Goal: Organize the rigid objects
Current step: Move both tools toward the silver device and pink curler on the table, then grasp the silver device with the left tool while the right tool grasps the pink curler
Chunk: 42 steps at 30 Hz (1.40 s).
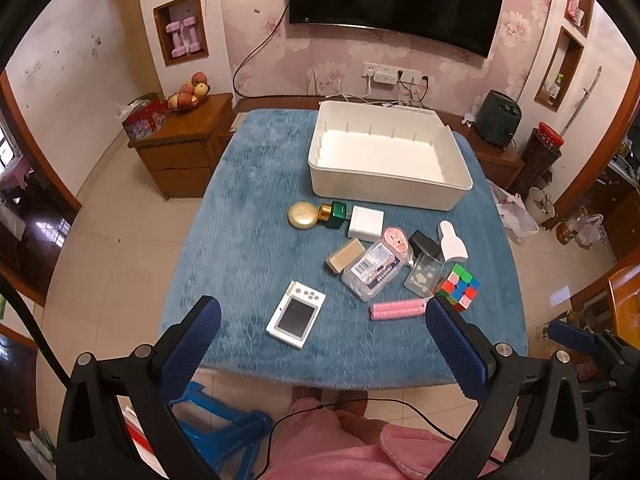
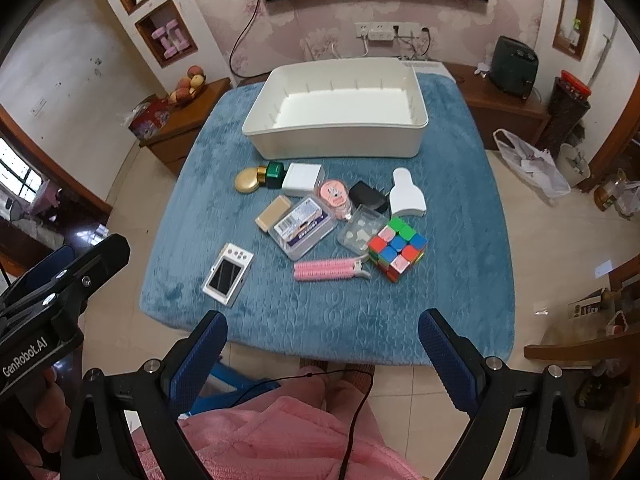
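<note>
Left tool point(image 1: 322, 318) and right tool point(image 2: 322, 330) both spread wide, empty, hovering at desk point(image 2: 192, 280) near edge. White bin point(image 2: 340, 120) at far edge, empty. Cube point(image 2: 398, 248), camera point(image 2: 228, 274), pink clip point(image 2: 328, 269) clustered mid-desk.

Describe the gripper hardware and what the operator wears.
Both the left gripper and right gripper have black frames with silver bolts and blue knurled fingers. The left's body reads "GenRobot.AI" in white. A thin black cable crosses the fluffy pink robe.
</note>
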Motion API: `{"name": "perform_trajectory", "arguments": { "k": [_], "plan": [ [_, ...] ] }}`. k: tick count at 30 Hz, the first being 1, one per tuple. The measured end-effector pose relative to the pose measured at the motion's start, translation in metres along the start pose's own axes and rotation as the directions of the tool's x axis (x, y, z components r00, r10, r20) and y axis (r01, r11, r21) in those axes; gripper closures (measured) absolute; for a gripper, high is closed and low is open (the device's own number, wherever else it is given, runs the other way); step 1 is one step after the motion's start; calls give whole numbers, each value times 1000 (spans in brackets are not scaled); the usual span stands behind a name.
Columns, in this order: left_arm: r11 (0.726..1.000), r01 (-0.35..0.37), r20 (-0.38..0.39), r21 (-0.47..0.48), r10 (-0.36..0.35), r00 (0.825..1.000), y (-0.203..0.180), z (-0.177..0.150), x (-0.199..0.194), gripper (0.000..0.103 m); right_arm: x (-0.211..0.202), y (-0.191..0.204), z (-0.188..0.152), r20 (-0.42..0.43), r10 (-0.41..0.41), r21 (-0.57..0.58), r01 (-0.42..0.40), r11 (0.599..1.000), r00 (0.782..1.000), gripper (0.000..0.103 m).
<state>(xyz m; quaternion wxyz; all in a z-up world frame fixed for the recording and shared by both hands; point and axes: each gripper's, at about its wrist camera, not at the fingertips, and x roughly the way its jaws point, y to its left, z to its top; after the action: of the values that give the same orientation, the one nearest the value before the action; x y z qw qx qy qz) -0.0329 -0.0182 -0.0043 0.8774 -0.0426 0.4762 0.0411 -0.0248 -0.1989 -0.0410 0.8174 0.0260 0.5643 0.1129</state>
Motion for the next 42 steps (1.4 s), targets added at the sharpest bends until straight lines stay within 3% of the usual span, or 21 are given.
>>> {"name": "perform_trajectory", "arguments": {
  "k": [11,27,35,42],
  "plan": [
    [998,-58,-47,2,58,997,-11,-14,2,1,17,-19,-8,-85,104,52,-99,994,991,8],
    [997,-64,-98,36,68,993,-5,-5,18,1,45,-50,-4,-131,198,289,-154,945,971,12],
    [989,5,-155,149,18,988,0,14,43,1,64,-45,7,-137,222,433,-143,890,965,12],
    [969,98,-240,227,-42,970,10,39,76,1,87,-42,13,-127,250,597,-127,792,960,15]
  ]
}}
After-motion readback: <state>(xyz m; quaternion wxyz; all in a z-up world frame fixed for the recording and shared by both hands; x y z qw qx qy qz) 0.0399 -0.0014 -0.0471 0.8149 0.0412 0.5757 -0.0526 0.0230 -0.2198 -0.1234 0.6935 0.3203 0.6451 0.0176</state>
